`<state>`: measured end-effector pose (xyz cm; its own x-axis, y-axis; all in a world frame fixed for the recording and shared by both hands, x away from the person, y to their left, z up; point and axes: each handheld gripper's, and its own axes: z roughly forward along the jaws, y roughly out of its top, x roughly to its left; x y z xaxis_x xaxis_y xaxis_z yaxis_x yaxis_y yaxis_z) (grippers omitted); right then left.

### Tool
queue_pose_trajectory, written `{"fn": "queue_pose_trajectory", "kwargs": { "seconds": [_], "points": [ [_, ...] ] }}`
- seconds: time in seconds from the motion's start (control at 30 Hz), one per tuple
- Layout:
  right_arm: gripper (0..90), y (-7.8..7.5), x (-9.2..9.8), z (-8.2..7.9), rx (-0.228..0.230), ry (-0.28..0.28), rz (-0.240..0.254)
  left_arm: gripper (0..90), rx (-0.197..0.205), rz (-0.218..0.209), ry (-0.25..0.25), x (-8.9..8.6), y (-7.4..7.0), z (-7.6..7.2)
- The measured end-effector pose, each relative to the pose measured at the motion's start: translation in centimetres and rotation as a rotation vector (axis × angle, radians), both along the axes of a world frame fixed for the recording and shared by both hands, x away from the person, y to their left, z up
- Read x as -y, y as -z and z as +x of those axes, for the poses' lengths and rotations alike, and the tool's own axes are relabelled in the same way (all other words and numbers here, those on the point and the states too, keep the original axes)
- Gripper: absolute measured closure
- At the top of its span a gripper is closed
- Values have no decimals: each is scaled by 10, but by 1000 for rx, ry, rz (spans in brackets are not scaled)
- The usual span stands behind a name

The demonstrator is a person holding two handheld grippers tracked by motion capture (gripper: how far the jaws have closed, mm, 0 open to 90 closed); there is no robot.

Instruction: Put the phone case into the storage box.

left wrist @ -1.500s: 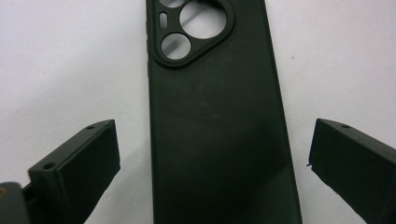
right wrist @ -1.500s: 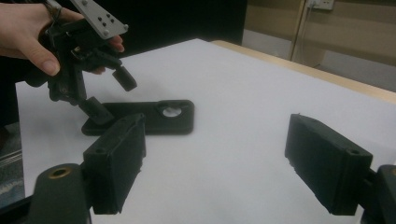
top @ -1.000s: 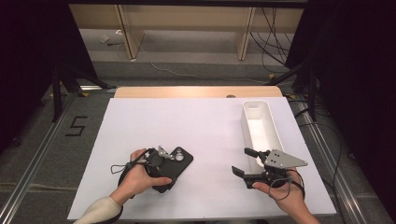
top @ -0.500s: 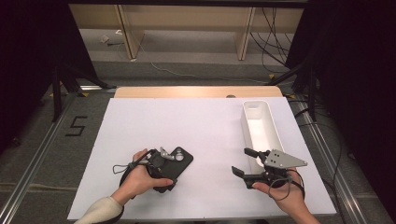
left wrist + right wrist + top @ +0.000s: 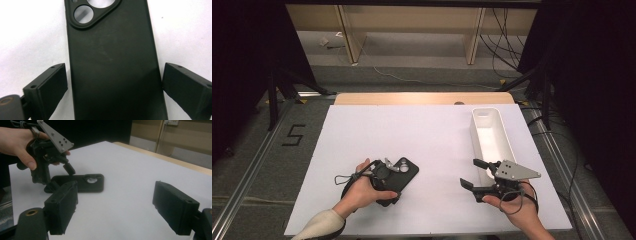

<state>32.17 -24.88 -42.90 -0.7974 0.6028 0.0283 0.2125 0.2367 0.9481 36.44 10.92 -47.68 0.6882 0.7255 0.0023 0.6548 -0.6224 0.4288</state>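
Currently:
left gripper (image 5: 393, 176): jaws spread either side of phone case (image 5: 112, 65), no pinch
right gripper (image 5: 474, 176): open, empty
done: approach
left: grasp; white bin (image 5: 492, 131) unfilled

The high view looks forward and down over the white counter (image 5: 432, 135). The left gripper view stares straight down, close on the matte black phone case (image 5: 112, 62). The right gripper view looks level across the counter at that case.

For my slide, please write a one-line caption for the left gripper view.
Open left gripper straddles a black phone case lying flat on the white table, jaws clear of both edges.
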Motion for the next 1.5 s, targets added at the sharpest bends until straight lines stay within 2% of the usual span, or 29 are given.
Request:
{"fn": "queue_pose_trajectory", "kwargs": {
  "seconds": [1.07,1.5],
  "points": [
    [215,1,-1,0,-5,-7,-6,43,-55,7,14,2,2,8],
    [215,1,-1,0,-9,-10,-6,44,-71,38,27,4,0,11]
  ]
}}
